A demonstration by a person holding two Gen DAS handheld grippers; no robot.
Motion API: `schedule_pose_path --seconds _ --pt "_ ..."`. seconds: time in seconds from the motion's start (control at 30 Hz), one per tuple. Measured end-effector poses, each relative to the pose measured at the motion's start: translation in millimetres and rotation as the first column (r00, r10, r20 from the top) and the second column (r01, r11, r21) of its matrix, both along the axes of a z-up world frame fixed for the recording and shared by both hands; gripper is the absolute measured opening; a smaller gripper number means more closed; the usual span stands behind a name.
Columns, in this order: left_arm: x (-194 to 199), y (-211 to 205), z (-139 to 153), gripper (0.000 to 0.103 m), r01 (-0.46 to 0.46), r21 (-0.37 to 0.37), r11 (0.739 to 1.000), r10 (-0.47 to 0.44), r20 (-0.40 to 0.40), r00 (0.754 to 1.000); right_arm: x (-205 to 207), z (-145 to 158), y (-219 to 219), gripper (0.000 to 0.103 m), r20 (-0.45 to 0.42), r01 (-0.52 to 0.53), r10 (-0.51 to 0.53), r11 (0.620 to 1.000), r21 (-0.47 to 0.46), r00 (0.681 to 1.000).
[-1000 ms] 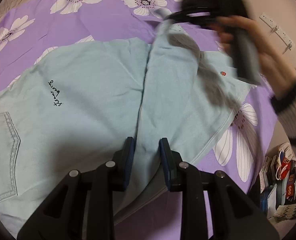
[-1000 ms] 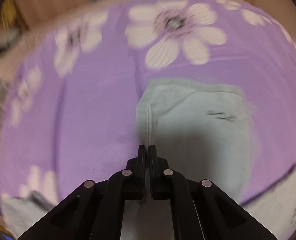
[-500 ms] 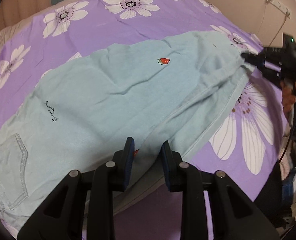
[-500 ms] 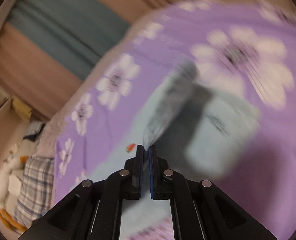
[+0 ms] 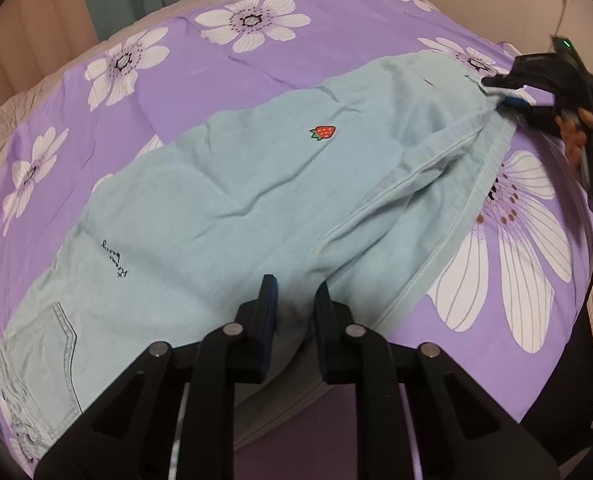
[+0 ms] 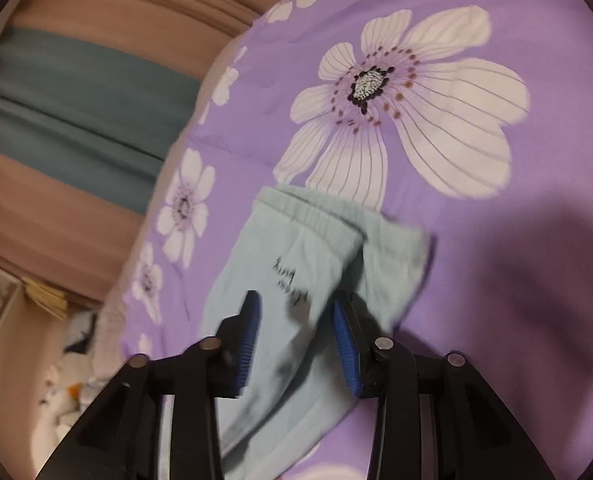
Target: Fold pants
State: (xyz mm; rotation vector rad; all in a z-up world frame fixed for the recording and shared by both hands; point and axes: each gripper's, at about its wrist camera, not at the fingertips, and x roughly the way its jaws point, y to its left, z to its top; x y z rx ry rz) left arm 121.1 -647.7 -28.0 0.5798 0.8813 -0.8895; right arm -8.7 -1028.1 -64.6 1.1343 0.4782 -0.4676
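Left wrist view: pale blue cotton pants [image 5: 256,200] lie folded lengthwise on the purple flowered bed [image 5: 216,64]; crosswise folds remain. Left gripper [image 5: 294,300] jaws pinch fabric partly apart; right gripper [image 6: 294,320] jaws wide, empty.

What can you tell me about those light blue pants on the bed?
The pants are pale mint-blue, soft cotton-like fabric, lying lengthwise and slightly wrinkled on the purple flowered bedspread, one leg folded over the other. They show a small red strawberry patch, black cursive lettering, a stitched back pocket and hemmed cuffs. The left gripper has fabric between its fingers; the right gripper sits open over the cuff end.
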Motion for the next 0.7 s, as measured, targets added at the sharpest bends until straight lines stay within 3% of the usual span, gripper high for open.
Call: schedule_pose_path --seconds 0.07,0.27,0.37,0.57,0.7 --pt "-5.0 0.3 1.0 0.014 0.020 0.004 1.000 -0.020 0.016 1.000 4.1 2.8 -4.0 0.004 -0.059 -0.006 0.004 0.999 -0.039 0.998" --pt "-26.5 -0.2 1.7 0.014 0.095 0.032 0.995 -0.098 0.107 0.989 -29.3 29.1 -5.4 0.004 0.009 0.028 -0.027 0.991 -0.132 1.000" --pt "-29.6 -3.2 -4.5 0.014 0.101 0.061 0.993 -0.108 0.122 0.987 -26.9 18.2 -6.8 0.004 -0.069 0.030 -0.038 0.992 -0.122 0.997" --pt "-23.7 -2.3 -6.6 0.016 0.079 0.053 0.995 -0.083 0.080 0.993 -18.7 -5.5 -12.8 0.004 -0.124 0.006 -0.019 0.995 -0.103 0.992" --pt "-22.2 6.1 2.2 0.019 0.056 0.007 0.998 -0.056 0.015 0.998 -33.6 -3.8 -24.9 0.004 -0.083 0.037 -0.042 0.998 -0.051 0.996"
